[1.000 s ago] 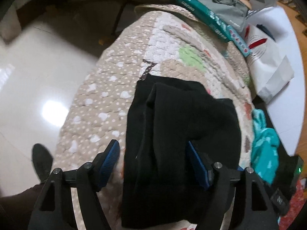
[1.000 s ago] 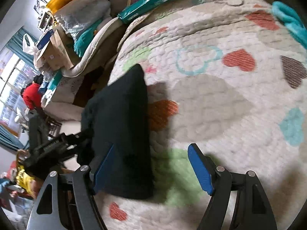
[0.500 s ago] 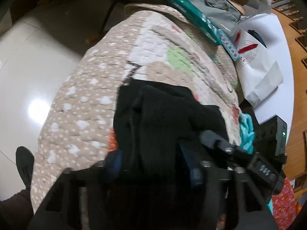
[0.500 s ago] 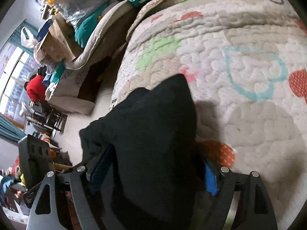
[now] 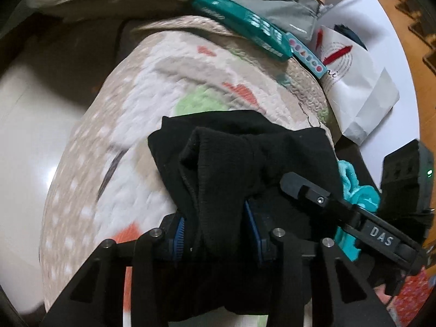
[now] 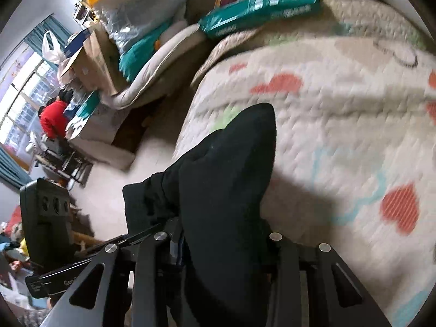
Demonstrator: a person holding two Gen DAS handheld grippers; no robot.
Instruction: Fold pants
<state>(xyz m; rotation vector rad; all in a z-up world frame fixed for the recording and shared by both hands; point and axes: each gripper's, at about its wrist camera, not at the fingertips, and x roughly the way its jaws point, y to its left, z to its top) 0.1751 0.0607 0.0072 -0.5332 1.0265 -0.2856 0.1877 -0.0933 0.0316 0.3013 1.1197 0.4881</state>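
On the quilt [image 5: 130, 125], both grippers, wide open a second ago, are now pinching the pants [image 5: 245, 158]: left gripper [image 5: 216, 227] and right gripper [image 6: 220, 241] lifting one edge (next fold probably starting, bundle already compact).

Both the left tool [image 5: 216, 229] and right tool [image 6: 223, 248] have closed on the black pants [image 5: 245, 147], lifting them.

Pants [image 5: 245, 163] bunched on quilt [image 5: 130, 141] near its edge, boxes [image 5: 245, 24] along far side, paper bag [image 5: 359, 87] right, floor [image 5: 24, 136] left.
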